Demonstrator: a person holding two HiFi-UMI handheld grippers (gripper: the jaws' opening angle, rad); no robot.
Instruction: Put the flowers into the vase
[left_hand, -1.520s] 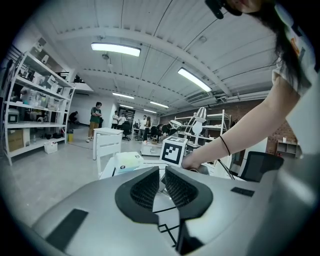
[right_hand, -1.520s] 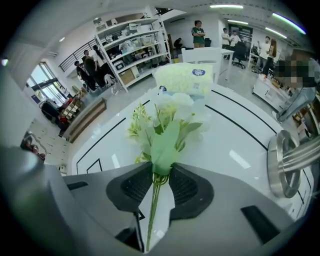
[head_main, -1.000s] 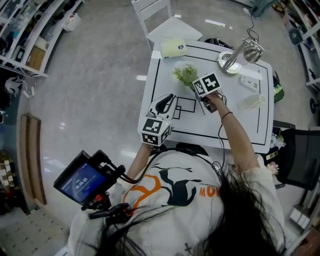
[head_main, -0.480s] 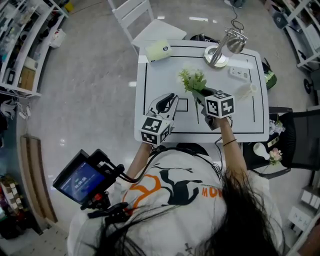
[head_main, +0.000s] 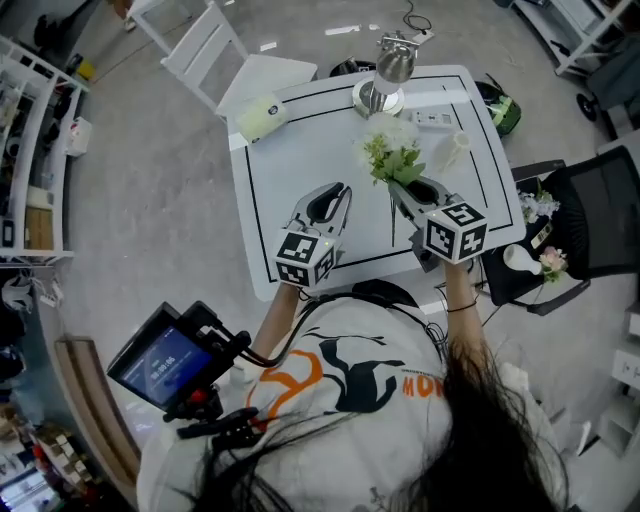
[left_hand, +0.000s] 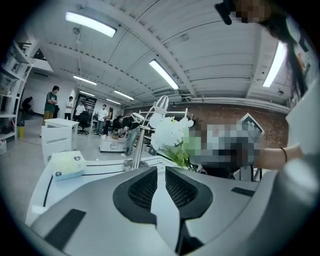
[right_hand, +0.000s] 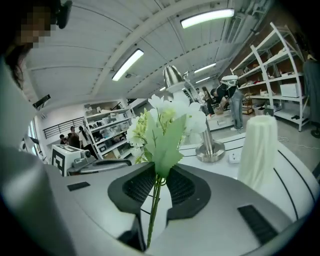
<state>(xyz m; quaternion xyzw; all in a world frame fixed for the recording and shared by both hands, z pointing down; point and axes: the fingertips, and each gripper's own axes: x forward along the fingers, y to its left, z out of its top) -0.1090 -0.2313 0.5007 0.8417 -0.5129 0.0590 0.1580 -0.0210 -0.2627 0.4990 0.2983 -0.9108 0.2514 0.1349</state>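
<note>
White flowers (right_hand: 170, 117) clamped in your right gripper (right_hand: 159, 176); left gripper (left_hand: 159, 172) clenched, empty.
Thin stem (right_hand: 152, 210) may pivot in your grip and tip the vase (right_hand: 257, 150).

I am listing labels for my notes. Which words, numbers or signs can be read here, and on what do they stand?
"MO": orange letters on the white shirt; the rest is under hair.
Device screen: white digits, too small to read.
Pale box: small logo, too blurred to read.
Cubes on left gripper and right gripper: square markers, no letters.
</note>
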